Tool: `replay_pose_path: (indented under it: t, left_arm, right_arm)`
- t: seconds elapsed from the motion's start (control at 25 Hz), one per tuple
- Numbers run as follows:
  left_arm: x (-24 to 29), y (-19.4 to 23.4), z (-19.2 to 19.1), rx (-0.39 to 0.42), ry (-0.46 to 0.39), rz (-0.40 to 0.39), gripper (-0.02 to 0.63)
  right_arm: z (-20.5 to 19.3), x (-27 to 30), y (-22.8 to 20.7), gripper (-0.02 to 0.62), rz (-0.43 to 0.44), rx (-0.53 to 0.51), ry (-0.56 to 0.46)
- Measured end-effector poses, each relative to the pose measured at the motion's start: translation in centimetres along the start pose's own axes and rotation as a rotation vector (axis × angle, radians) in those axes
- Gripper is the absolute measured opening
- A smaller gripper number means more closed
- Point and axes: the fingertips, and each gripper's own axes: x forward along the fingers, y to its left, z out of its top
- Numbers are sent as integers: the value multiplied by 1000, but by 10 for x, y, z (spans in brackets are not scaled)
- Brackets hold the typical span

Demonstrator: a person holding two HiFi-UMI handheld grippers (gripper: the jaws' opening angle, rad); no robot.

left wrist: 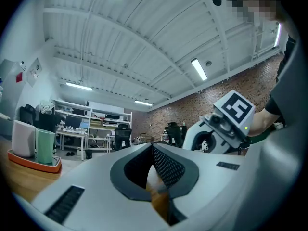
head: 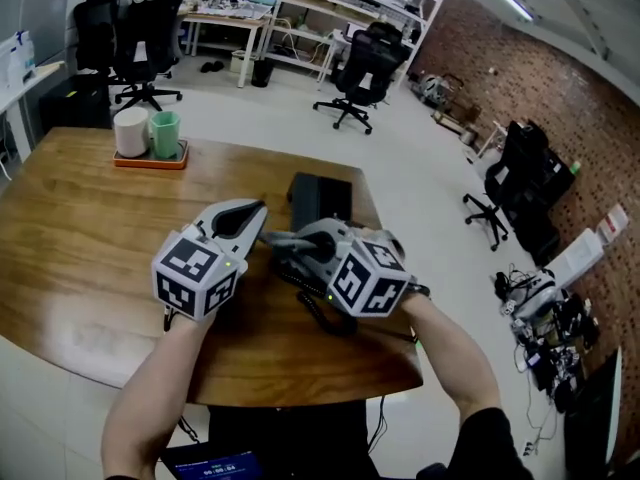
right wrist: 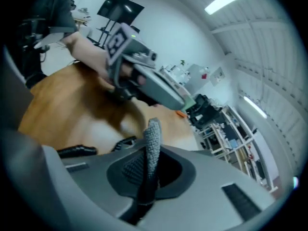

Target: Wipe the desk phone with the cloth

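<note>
The black desk phone [head: 322,200] sits on the wooden table [head: 80,238], its coiled cord [head: 325,313] trailing toward me. My right gripper [head: 278,240] is just in front of the phone, and in the right gripper view it [right wrist: 148,154] is shut on a grey woven cloth [right wrist: 153,134] that sticks up between the jaws. My left gripper [head: 258,211] is close on the left of the right one, jaws together and holding nothing [left wrist: 154,150]. Each gripper view shows the other gripper: the right gripper [left wrist: 226,124], the left gripper [right wrist: 144,83]. Much of the phone's front is hidden behind the grippers.
An orange tray [head: 150,160] with a white cup [head: 130,131] and a green cup [head: 165,133] stands at the table's back left. Black office chairs [head: 360,68], desks and shelves fill the room beyond. The table's right edge [head: 395,268] is close to the phone.
</note>
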Motion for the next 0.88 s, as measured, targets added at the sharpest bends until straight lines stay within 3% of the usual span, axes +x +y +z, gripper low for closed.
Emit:
replay_pose_path:
  t: [0.08, 0.12, 0.2, 0.32, 0.4, 0.48, 0.64, 0.88]
  left_arm:
    - [0, 1, -2, -1, 1, -2, 3]
    - [-1, 1, -2, -1, 1, -3, 3]
    - [-2, 3, -3, 0, 0, -4, 3]
    - [-2, 5, -5, -2, -5, -2, 3]
    - [-2, 5, -5, -6, -5, 1, 3]
    - [-2, 4, -5, -9, -4, 2, 3]
    - [-2, 3, -3, -3, -4, 2, 3]
    - [-1, 1, -1, 0, -2, 0, 3]
  right_arm:
    - [4, -7, 29, 26, 129, -49, 3]
    - [5, -8, 29, 26, 141, -55, 2]
    - [6, -8, -11, 26, 29, -5, -18]
    - [-9, -6, -109, 26, -256, 170, -37]
    - [-27, 0, -150, 26, -343, 273, -25]
    - [-41, 11, -160, 26, -341, 309, 1]
    - [-46, 18, -143, 25, -306, 254, 48]
    - [-32, -2, -52, 26, -114, 85, 26]
